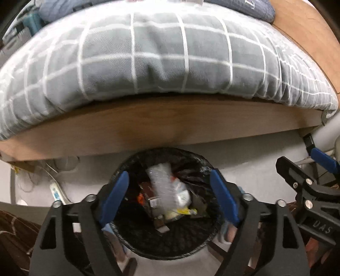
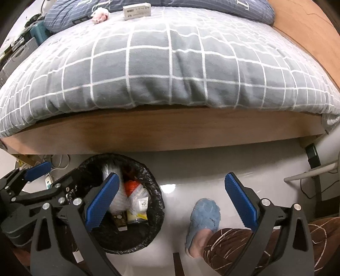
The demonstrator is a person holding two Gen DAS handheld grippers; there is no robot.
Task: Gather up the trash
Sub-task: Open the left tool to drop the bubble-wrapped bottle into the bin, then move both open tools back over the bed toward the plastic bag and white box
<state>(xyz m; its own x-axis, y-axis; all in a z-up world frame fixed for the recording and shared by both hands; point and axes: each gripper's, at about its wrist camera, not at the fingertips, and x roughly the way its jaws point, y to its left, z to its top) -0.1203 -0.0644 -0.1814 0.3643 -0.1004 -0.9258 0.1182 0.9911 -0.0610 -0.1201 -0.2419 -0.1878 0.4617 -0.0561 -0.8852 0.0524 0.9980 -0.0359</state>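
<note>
Left wrist: left gripper (image 1: 170,197) released, jaws spread over the bin (image 1: 163,240); clear wrapper (image 1: 162,184) blurred between them, dropping in (apparently).
Right wrist: right gripper (image 2: 172,201) released, empty, beside bin (image 2: 148,240); box (image 2: 137,11) and tissue (image 2: 99,14) on bed (image 2: 170,70).
Tip: hold above the rim until the wrapper settles.

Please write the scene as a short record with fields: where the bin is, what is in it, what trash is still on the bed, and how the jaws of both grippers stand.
bin: black-lined trash bin on the floor beside the bed frame
bin contents: clear plastic bag, wrappers, an orange piece
left gripper: over the bin, jaws open, nothing between them
right gripper: jaws open, empty, over the floor right of the bin
still on bed: white box, crumpled pink tissue
also seen: foot in a blue slipper
</note>
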